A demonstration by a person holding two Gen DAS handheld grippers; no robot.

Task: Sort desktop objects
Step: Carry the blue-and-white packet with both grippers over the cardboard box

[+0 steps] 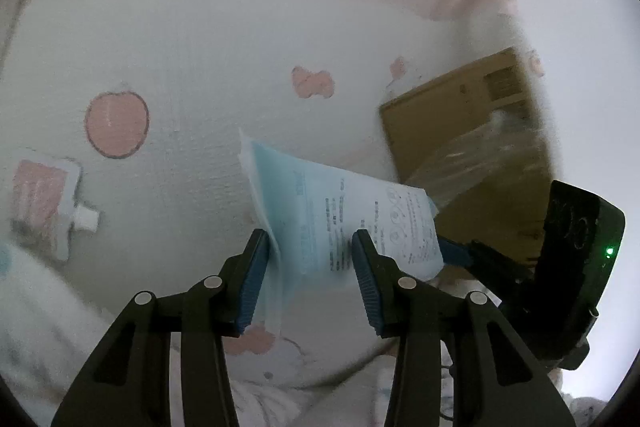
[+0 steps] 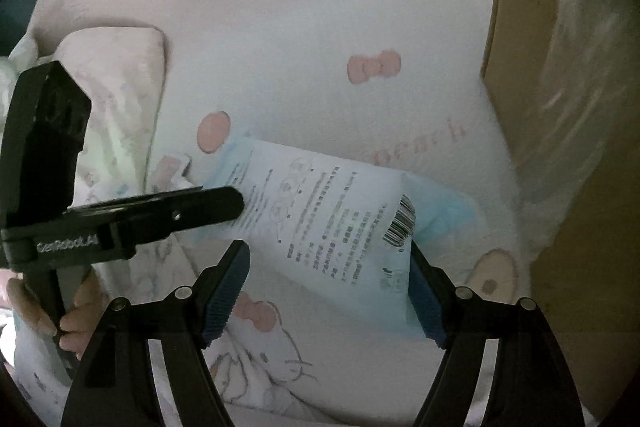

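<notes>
Blue-white packet point(image 1: 340, 223) spans both your grippers: left gripper point(image 1: 310, 247) fingers parted around one end, right gripper point(image 2: 328, 287) parted around the other.

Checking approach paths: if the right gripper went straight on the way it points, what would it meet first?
Probably the pale blue printed plastic packet, already between the right gripper's open jaws; behind it the pink-patterned white cloth. Depth unclear.
</notes>
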